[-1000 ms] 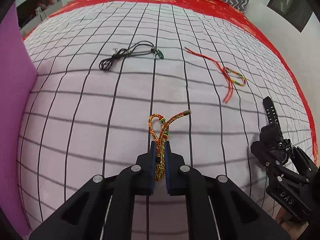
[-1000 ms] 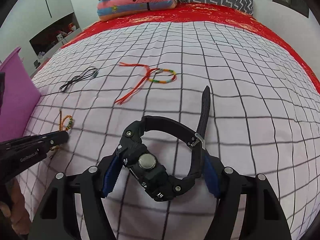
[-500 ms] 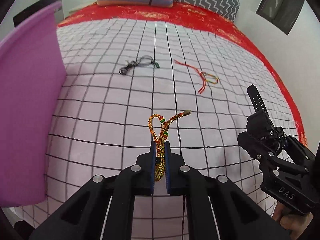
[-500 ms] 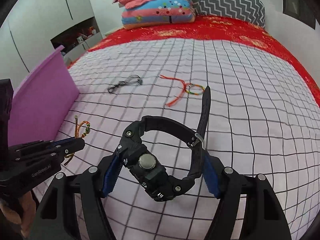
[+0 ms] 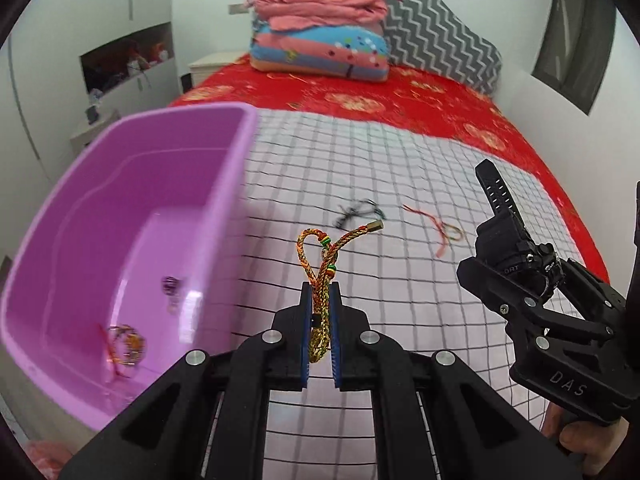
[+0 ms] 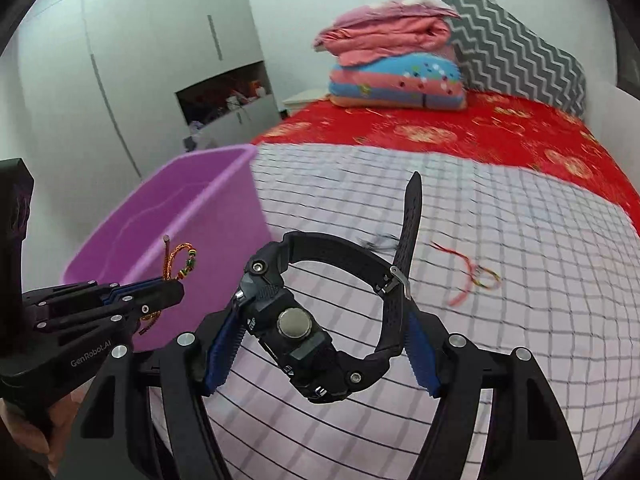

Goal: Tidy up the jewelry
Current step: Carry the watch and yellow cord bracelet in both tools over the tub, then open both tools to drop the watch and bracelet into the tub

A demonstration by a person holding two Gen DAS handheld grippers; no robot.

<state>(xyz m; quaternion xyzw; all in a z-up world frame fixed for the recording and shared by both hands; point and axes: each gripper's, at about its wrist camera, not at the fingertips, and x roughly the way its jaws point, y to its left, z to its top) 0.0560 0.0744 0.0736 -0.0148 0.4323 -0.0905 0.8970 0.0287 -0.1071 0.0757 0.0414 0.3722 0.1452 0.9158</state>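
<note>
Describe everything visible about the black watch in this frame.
The black watch is a chunky sport model in what looks like resin or rubber. Its case back, with a round metal disc, faces the right wrist camera. The strap is buckled into a loop, its perforated free end sticking upward past a metal buckle. The right gripper clamps it, blue-padded fingers pressing either side, holding it off the checked bedspread.

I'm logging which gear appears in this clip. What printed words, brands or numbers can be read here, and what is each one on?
"GenRobot.AI": on the body of the left gripper, seen from the right wrist.
"DAS": on the body of the right gripper, seen from the left wrist.
"...ORT": partial letters on the case of the black watch in the left wrist view; the rest is hidden.
Small markings on the watch's back are too small to read.
</note>
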